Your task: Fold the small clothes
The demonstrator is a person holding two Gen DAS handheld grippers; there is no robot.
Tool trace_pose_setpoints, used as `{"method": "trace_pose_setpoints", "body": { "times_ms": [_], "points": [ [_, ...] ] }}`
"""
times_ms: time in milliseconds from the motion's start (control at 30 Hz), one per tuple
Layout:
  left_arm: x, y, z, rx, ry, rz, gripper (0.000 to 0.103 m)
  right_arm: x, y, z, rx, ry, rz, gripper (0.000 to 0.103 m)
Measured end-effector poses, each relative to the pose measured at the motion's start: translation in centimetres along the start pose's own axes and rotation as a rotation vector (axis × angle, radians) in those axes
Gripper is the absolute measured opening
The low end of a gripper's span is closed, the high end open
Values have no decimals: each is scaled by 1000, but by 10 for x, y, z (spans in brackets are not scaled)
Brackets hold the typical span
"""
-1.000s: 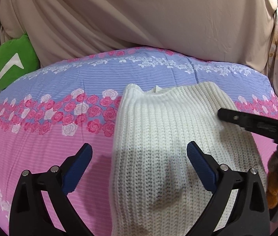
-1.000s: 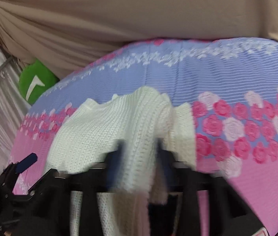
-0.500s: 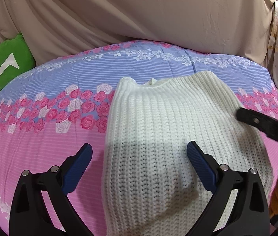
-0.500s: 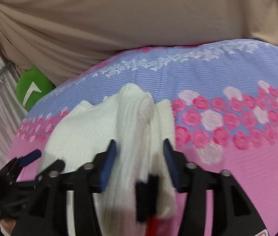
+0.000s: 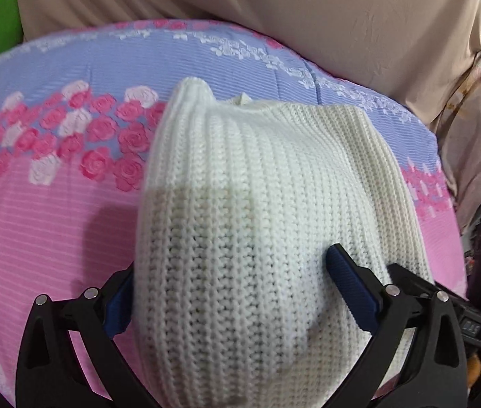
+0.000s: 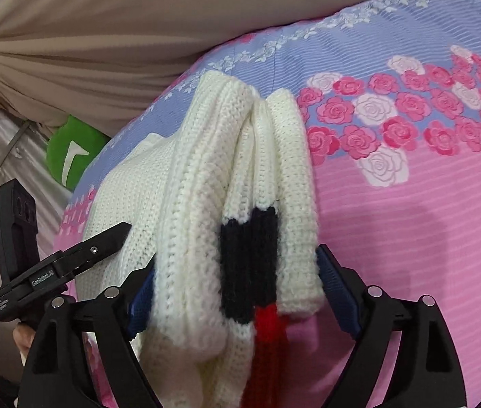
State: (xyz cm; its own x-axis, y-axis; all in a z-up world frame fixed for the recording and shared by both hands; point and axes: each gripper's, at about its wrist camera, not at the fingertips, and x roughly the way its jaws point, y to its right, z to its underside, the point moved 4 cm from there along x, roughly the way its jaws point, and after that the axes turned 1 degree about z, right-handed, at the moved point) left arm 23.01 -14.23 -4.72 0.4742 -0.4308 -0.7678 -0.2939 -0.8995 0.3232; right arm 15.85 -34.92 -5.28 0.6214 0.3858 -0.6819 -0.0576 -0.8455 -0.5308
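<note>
While the cream knit sweater [image 5: 261,224] lies folded on the floral bedspread [image 5: 53,224], both grippers straddle its near end.
Thick and floppy, probably light, it should be pinched through all layers at the hem; left gripper [image 5: 237,292] stands wide, right gripper [image 6: 237,285] is opening, seemingly clear of the bunched layers.
</note>
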Motion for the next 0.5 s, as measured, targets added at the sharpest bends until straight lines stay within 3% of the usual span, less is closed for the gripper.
{"method": "trace_pose_setpoints", "body": {
  "times_ms": [33, 100, 167, 267, 433, 467, 500],
  "points": [
    [0, 1, 0, 4, -1, 17, 96, 3, 0, -2, 2, 2, -8, 82],
    [-2, 5, -1, 20, 6, 29, 87, 4, -1, -4, -1, 6, -19, 68],
    [-9, 11, -3, 36, 19, 48, 65, -2, -8, -7, -25, 24, -25, 54],
    [-25, 17, -13, 50, 44, 90, 45, -23, -26, -13, -55, 83, -33, 40],
    [-90, 40, -31, 142, 165, 182, 40, -82, -84, -28, -176, 249, -49, 27],
    [-111, 47, -35, 174, 209, 191, 40, -97, -98, -31, -201, 291, -74, 14],
    [-128, 52, -38, 204, 247, 196, 40, -110, -110, -33, -217, 315, -122, 14]
  ]
}}
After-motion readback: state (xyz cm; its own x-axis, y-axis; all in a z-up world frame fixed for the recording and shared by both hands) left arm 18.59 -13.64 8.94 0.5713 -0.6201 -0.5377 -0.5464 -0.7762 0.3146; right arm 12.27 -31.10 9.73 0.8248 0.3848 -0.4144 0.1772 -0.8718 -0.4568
